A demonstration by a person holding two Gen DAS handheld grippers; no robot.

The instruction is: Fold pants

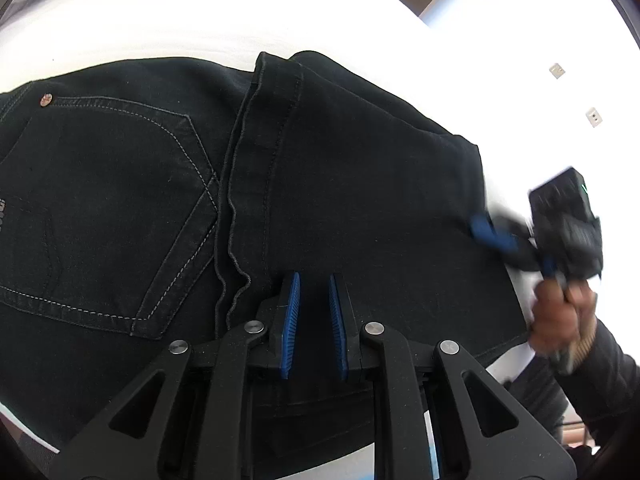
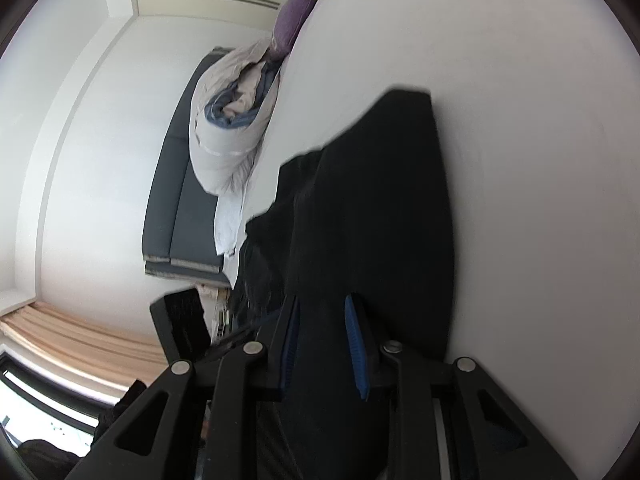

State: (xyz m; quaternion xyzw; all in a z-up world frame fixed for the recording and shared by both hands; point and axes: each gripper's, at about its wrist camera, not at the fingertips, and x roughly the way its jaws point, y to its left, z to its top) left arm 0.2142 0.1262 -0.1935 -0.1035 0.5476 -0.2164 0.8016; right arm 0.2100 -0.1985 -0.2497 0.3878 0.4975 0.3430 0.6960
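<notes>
The right claw (image 2: 322, 344) grasps the pants (image 1: 360, 184) at their edge, long axis running ahead of it; the left claw (image 1: 314, 320) looks clenched on cloth.

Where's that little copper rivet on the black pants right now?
In the left wrist view the copper rivet sits far left, at the upper corner of the stitched back pocket of the black pants, near the white bed.
</notes>
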